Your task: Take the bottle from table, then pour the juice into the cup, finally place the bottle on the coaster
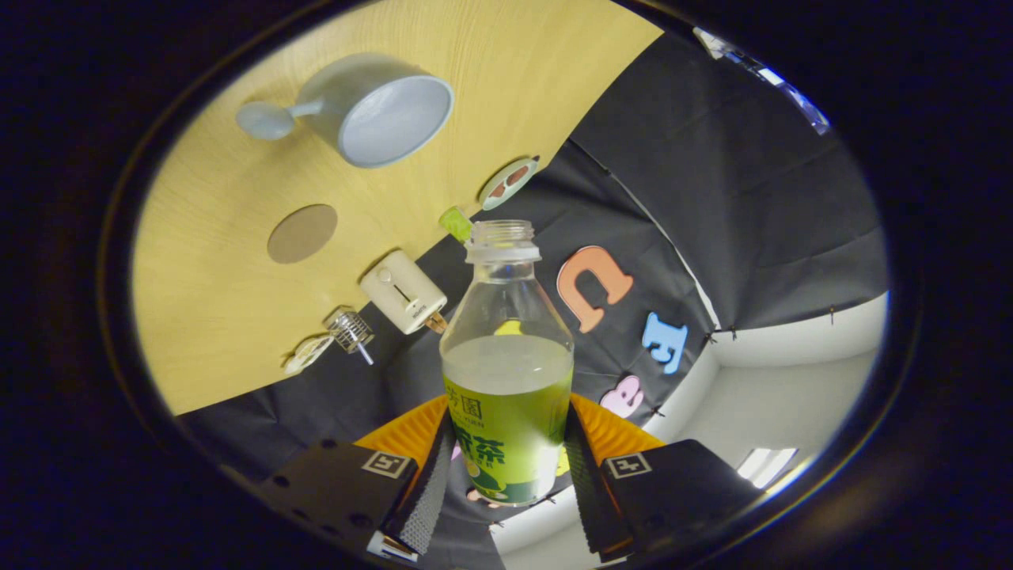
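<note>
Clear plastic bottle (507, 356), uncapped, green label, part full of juice, sits clamped between both fingers (427, 487), neck pointing ahead. Lifted off the pale wooden worktop (214, 309). Grey handled cup (372, 111) lies well beyond the mouth, off to one side; round brown coaster (301, 233) nearer. Small white gadget (404, 292) lies between bottle and coaster.

The bottle's (506, 372) lower sides are hidden behind the two fingers (423, 483) of the tool (506, 491), which press on it from both sides, and its base is cut off low between them. The bottle covers part of a small green thing (456, 222) at the bench (221, 301) edge; what it is cannot be told. A little wire piece (350, 330) and a pale ring (307, 354) beside it are too small to identify. The round disc (508, 183) near the bench edge shows edge-on, its face unclear.
</note>
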`<state>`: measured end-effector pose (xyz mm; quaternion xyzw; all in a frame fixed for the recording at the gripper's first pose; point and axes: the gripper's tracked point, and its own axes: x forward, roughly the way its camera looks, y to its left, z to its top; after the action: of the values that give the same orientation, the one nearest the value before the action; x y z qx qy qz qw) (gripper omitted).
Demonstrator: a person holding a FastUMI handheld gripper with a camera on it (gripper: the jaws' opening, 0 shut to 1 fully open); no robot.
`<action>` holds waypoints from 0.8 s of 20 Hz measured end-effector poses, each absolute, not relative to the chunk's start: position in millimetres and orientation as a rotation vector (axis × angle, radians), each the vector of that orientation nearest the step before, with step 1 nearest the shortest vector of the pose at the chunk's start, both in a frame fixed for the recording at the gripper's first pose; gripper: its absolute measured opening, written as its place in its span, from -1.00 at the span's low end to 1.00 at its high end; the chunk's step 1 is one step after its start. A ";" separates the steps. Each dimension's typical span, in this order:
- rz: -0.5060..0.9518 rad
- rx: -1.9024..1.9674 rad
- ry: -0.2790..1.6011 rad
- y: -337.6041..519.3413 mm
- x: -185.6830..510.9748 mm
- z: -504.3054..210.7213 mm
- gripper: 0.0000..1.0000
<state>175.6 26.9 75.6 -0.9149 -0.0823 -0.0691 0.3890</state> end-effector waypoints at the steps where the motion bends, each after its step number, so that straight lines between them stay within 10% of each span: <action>1: -0.174 -2.329 -0.213 29.0 175.0 75.1 0.50; 16: -0.173 -2.211 -0.176 18.1 175.0 60.6 0.50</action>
<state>175.0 18.1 60.6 -0.8912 -0.0709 -0.0698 0.4426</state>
